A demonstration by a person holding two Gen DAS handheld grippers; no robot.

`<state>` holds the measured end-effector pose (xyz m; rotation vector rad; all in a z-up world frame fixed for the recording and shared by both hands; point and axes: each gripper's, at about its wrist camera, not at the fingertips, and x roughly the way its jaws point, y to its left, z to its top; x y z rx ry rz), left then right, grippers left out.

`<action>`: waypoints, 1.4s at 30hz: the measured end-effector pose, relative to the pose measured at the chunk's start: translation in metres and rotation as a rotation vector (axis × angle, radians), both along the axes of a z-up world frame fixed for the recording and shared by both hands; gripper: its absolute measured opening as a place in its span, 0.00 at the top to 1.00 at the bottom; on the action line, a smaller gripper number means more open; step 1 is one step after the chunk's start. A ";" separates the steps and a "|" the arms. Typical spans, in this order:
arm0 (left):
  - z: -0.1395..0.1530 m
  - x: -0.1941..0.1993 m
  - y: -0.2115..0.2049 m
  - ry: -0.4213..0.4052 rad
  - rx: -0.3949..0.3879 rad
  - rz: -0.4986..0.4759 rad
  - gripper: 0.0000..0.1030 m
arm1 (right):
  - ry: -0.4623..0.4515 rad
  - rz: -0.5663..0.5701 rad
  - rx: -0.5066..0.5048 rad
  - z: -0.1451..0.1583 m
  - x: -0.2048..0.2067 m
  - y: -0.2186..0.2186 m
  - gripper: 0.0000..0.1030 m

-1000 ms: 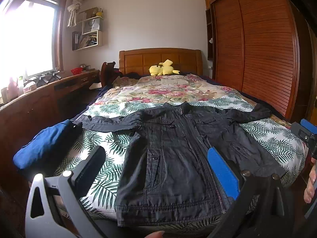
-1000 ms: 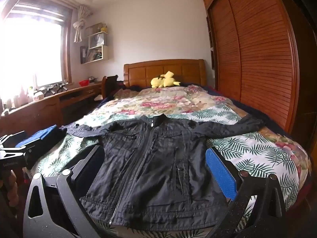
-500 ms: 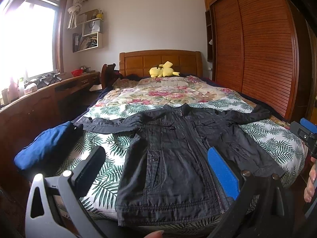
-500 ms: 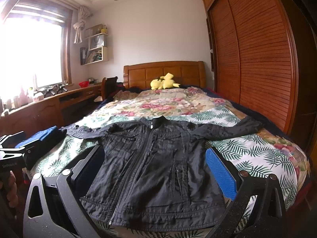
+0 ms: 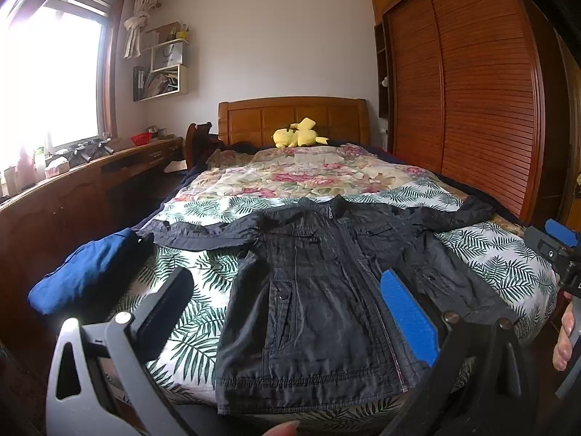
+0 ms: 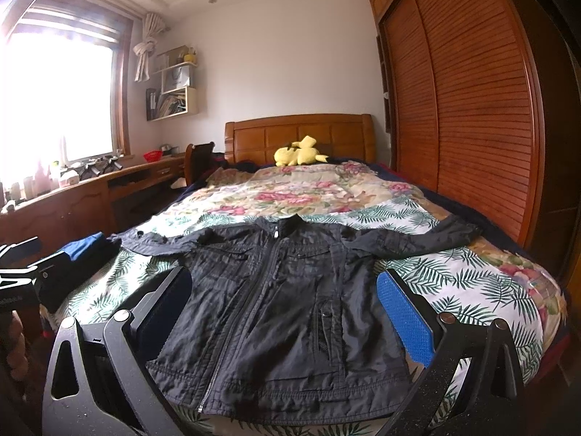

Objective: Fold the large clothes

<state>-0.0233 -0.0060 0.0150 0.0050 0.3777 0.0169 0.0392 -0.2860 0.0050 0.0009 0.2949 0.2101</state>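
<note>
My left gripper point(image 5: 287, 290) is spread wide, nothing between its fingers, hovering at the foot of the bed. Right gripper point(image 6: 283, 290) is just as wide and just as empty. Straight ahead of both, the black jacket point(image 5: 326, 290) lies flat and zipped on the palm-print bedspread point(image 5: 501, 254), hem nearest me, collar away, sleeves stretched out to either side. Off to my left gripper's left, a folded blue garment point(image 5: 87, 272) sits at the bed's edge, near the jacket's sleeve cuff. Further out, beyond the collar, a yellow plush toy point(image 5: 297, 137) rests against the wooden headboard point(image 5: 254, 116).
</note>
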 end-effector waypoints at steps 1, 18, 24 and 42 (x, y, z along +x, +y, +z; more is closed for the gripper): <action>0.001 0.000 0.000 0.000 0.001 -0.001 0.00 | -0.001 0.000 -0.001 -0.001 0.000 0.000 0.00; 0.008 -0.005 -0.003 -0.009 0.006 -0.008 0.00 | -0.004 0.000 -0.003 0.001 0.002 -0.001 0.00; 0.010 -0.006 -0.003 -0.010 0.005 -0.010 0.00 | -0.007 -0.002 -0.005 0.001 0.002 -0.001 0.00; 0.008 -0.002 -0.002 -0.002 0.011 -0.004 0.00 | -0.002 0.000 -0.007 0.002 0.004 -0.004 0.00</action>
